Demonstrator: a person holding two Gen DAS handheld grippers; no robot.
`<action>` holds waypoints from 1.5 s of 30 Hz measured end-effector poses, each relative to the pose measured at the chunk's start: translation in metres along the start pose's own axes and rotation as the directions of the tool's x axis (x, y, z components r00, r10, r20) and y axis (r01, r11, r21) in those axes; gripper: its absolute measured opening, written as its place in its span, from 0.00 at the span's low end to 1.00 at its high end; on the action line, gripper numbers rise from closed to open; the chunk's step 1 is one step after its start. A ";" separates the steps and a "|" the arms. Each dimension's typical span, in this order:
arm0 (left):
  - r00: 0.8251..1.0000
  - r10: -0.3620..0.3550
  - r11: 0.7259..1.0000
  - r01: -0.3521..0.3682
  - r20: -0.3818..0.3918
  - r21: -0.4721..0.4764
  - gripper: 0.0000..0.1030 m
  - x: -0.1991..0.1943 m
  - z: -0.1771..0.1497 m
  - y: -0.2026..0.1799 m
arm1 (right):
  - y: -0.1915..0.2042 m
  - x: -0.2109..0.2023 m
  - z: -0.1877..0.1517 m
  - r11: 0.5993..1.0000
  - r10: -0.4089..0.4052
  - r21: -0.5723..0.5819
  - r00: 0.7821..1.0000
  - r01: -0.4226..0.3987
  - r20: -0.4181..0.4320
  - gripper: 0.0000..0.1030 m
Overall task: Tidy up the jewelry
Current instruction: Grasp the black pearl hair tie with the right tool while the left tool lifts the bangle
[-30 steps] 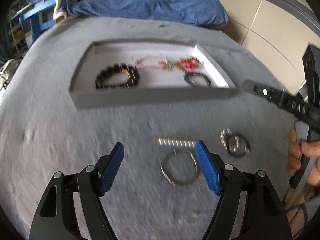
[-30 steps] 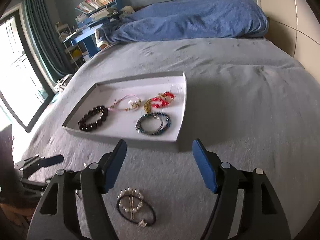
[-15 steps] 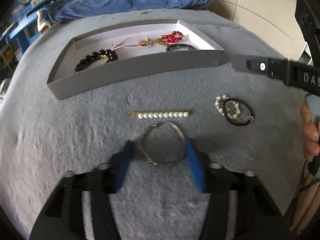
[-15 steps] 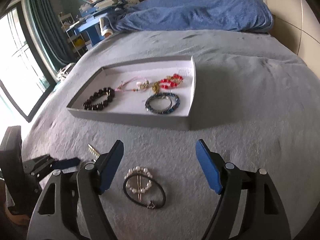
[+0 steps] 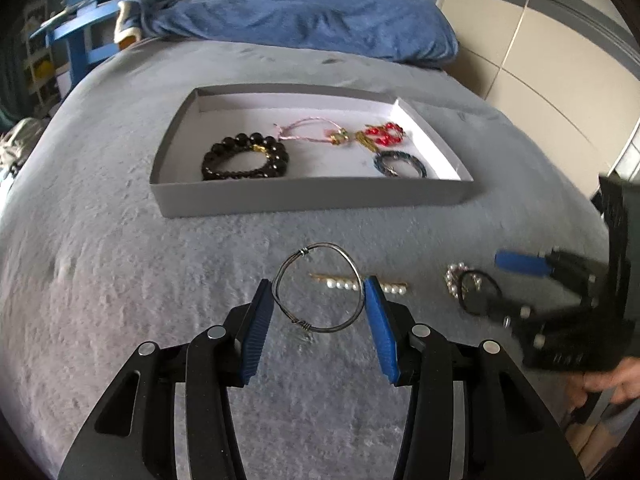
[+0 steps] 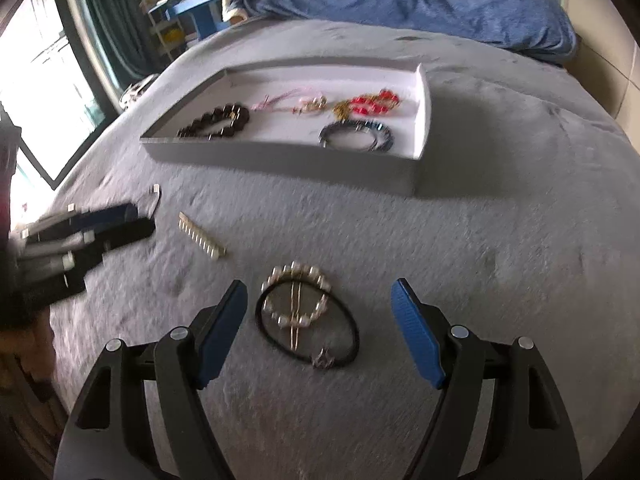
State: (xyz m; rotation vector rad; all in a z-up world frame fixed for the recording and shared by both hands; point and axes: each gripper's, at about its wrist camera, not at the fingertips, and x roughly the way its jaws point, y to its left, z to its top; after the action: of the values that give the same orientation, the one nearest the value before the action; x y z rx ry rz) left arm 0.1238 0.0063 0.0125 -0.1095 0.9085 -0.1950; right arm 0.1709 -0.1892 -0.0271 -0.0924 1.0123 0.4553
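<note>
My left gripper (image 5: 319,300) is shut on a silver wire bangle (image 5: 344,320) and holds it lifted above the grey bedspread. A pearl bar clip (image 5: 340,284) lies below it, also seen in the right wrist view (image 6: 202,242). My right gripper (image 6: 316,320) is open, low over a pearl ring clip on a black hair tie (image 6: 298,300). The grey tray (image 5: 312,196) ahead holds a black bead bracelet (image 5: 244,156), a pink cord bracelet (image 5: 308,130), a red bead piece (image 5: 382,136) and a dark blue bracelet (image 5: 400,164).
A blue duvet (image 5: 304,16) lies bunched at the far end of the bed. A blue stool and shelves (image 5: 76,44) stand at the far left. A tiled wall (image 5: 560,60) is on the right. A window (image 6: 36,92) is to the left.
My left gripper closed on the wire bangle and lifted it off the bedspread. My right gripper moved down and forward over the pearl ring clip and hair tie, still open.
</note>
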 end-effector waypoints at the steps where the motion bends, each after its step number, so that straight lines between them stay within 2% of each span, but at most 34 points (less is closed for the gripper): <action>1: 1.000 -0.004 1.000 0.004 0.004 -0.005 0.47 -0.001 0.001 0.001 | 0.001 0.001 -0.003 1.000 0.004 -0.012 1.000 -0.004 -0.010 0.72; 10: 1.000 -0.025 1.000 0.025 0.017 -0.018 0.47 -0.003 0.004 0.002 | -0.001 -0.002 -0.018 0.997 0.034 -0.062 0.999 -0.036 -0.035 0.71; 12: 0.999 -0.028 0.999 0.028 0.016 -0.019 0.47 -0.002 0.004 0.002 | 0.001 -0.001 -0.020 0.996 0.028 -0.083 0.999 -0.032 -0.041 0.68; 14: 0.999 -0.028 0.999 0.028 0.015 -0.016 0.47 -0.001 0.004 0.000 | 0.001 -0.002 -0.022 0.995 0.033 -0.094 0.999 -0.036 -0.039 0.58; 17: 0.999 -0.028 0.999 0.028 0.015 -0.016 0.47 -0.001 0.004 0.001 | 0.000 -0.003 -0.020 0.995 0.047 -0.089 0.998 -0.049 -0.028 0.30; 18: 1.000 -0.028 0.999 0.028 0.015 -0.017 0.47 -0.001 0.004 0.001 | 0.001 -0.004 -0.020 0.994 0.056 -0.091 0.998 -0.058 -0.028 0.24; 24: 0.999 -0.029 0.999 0.030 0.020 -0.031 0.47 -0.001 0.005 0.005 | 0.012 -0.014 -0.018 0.984 0.077 -0.159 0.997 -0.077 -0.011 0.04; 34: 0.997 -0.053 0.998 0.055 0.050 -0.025 0.47 -0.008 0.012 0.004 | -0.002 -0.035 -0.006 0.990 0.108 -0.102 0.990 -0.099 0.086 0.04; 45: 0.996 -0.042 0.999 0.040 0.083 0.030 0.47 -0.015 0.026 0.000 | -0.015 -0.047 0.013 0.997 0.077 -0.033 0.974 -0.071 0.212 0.04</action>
State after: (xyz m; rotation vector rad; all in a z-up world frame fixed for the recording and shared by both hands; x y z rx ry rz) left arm 0.1356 0.0095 0.0397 -0.1096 0.8207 -0.2399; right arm 0.1662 -0.2140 0.0170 -0.0275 0.8011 0.5347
